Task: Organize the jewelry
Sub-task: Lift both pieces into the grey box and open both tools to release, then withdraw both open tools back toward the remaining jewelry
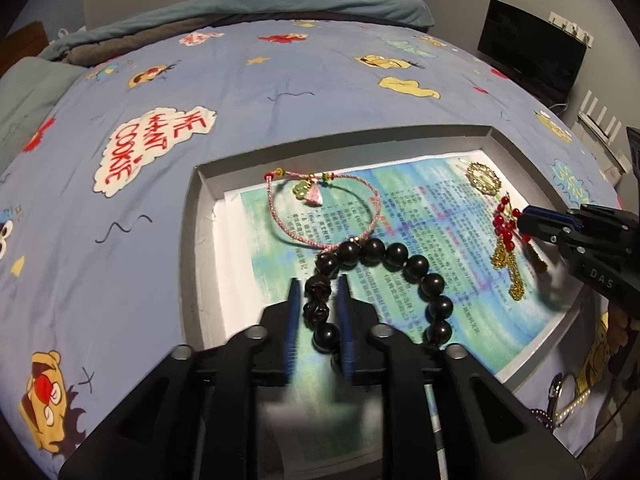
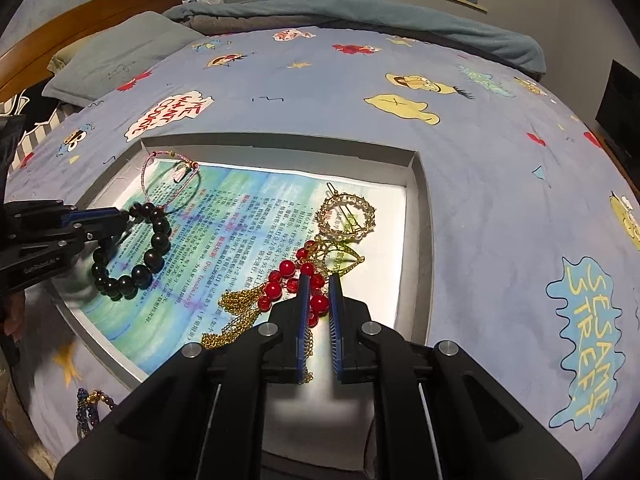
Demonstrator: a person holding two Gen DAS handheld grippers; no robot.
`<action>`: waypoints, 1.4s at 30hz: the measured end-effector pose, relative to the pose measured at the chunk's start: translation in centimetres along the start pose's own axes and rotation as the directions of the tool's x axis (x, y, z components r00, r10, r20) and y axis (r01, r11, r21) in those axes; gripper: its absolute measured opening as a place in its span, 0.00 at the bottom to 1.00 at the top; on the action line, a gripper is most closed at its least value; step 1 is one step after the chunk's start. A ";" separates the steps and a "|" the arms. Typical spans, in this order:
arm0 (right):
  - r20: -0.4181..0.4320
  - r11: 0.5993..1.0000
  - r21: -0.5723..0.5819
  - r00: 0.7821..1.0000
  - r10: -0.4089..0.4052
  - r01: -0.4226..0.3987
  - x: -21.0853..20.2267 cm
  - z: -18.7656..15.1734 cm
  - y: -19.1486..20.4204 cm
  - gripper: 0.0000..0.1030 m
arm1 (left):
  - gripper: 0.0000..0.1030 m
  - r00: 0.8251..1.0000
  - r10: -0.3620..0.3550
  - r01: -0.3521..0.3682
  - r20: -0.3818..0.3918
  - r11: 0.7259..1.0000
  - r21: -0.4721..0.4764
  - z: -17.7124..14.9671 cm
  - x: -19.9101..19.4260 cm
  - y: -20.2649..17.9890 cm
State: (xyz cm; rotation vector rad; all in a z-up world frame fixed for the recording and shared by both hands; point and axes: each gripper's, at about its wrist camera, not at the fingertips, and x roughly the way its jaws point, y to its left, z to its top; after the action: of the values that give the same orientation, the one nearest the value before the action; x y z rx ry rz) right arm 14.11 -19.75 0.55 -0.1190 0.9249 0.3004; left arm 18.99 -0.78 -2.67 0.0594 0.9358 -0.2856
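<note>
A shallow grey box (image 1: pixel 200 216) lined with printed paper lies on the bed. In it are a pink cord bracelet (image 1: pixel 320 212), a black bead bracelet (image 1: pixel 400 260), a round gold hair clip (image 1: pixel 482 178) and a red-bead ornament with gold tassels (image 1: pixel 506 236). My left gripper (image 1: pixel 319 290) has its jaws around the black beads, touching both pads. My right gripper (image 2: pixel 319 284) has its jaws closed around the red-bead ornament (image 2: pixel 288 280), beside the gold clip (image 2: pixel 346 214). The black bracelet (image 2: pixel 136 256) and the pink bracelet (image 2: pixel 168 180) show at left.
The box (image 2: pixel 424 216) sits on a blue cartoon-print bedsheet (image 1: pixel 120 240). More beaded jewelry (image 2: pixel 90 408) lies on the sheet near the box's front corner, also seen in the left wrist view (image 1: pixel 564 404). A pillow (image 2: pixel 116 56) and a folded blanket (image 1: pixel 280 8) lie at the far side.
</note>
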 end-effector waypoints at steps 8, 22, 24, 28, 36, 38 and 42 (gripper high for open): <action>0.018 1.000 0.006 1.000 0.015 -0.015 -1.1 -0.2 0.3 0.34 | 0.50 0.999 0.021 -0.021 0.047 1.000 0.008 -0.1 -1.8 -0.1; 0.093 1.000 0.024 0.996 -0.001 -0.002 -5.0 -0.8 1.0 0.87 | 0.86 0.987 0.083 -0.076 0.135 0.995 -0.057 -1.4 -5.8 0.8; 0.110 0.999 0.033 0.994 -0.016 0.013 -5.8 -1.0 1.1 0.94 | 0.87 0.986 0.088 -0.079 0.143 0.995 -0.067 -1.6 -6.4 1.0; 0.131 0.998 0.036 0.990 -0.049 0.044 -7.1 -1.6 1.3 0.95 | 0.89 0.980 0.116 -0.105 0.164 0.992 -0.073 -1.9 -7.6 1.1; 0.161 0.996 0.046 0.983 -0.084 0.078 -9.8 -2.9 1.7 0.95 | 0.91 0.967 0.144 -0.139 0.212 0.989 -0.043 -3.3 -10.1 0.4; 0.168 0.996 0.045 0.982 -0.089 0.083 -10.3 -3.2 1.8 0.95 | 0.91 0.965 0.146 -0.141 0.219 0.989 -0.040 -3.6 -10.7 0.3; 0.179 0.995 0.043 0.979 -0.100 0.094 -11.5 -3.8 2.0 0.95 | 0.91 0.963 0.141 -0.134 0.229 0.990 -0.045 -4.4 -11.8 0.4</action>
State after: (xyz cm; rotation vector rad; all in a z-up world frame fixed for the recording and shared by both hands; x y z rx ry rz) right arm 4.07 -21.11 7.54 -0.1036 0.7407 0.2009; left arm 9.04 2.89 4.10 0.0624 0.6994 -0.1454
